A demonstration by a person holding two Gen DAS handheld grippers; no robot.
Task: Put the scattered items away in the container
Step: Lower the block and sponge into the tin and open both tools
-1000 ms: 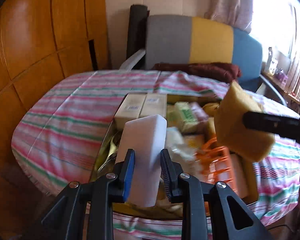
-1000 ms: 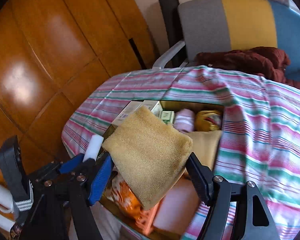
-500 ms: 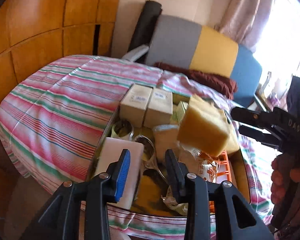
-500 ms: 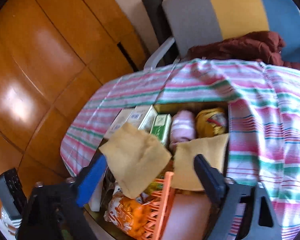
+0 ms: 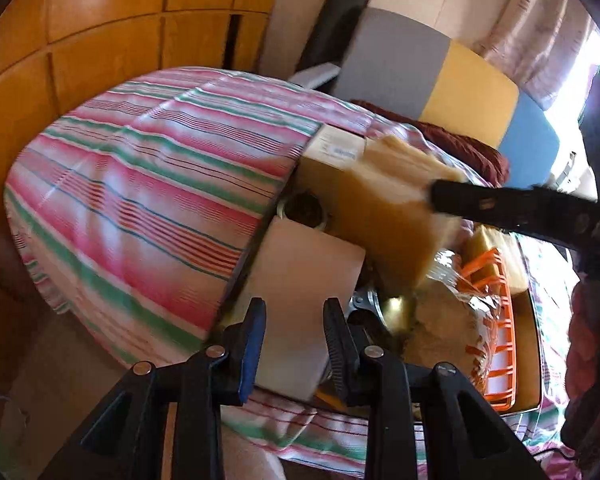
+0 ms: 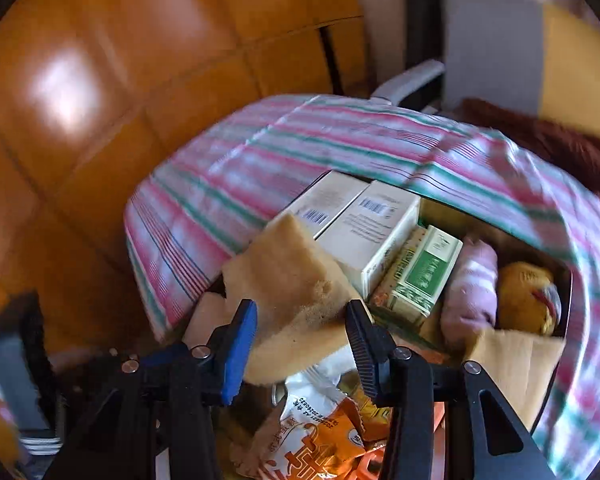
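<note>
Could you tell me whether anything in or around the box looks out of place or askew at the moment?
The white block lies tilted at the box's near corner, its end sticking out over the striped cloth rather than sitting inside. The yellow sponge hangs at a slant above the cartons, not set down.

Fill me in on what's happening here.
A person with a gripper in each hand is packing loose items into a container on a striped bedspread. The right gripper has a tan sponge between its fingers over the container's near left corner, beside two pale boxes. The left gripper straddles a white block lying at the container's edge, jaws apart. Snack packets and an orange basket are already inside.
</note>
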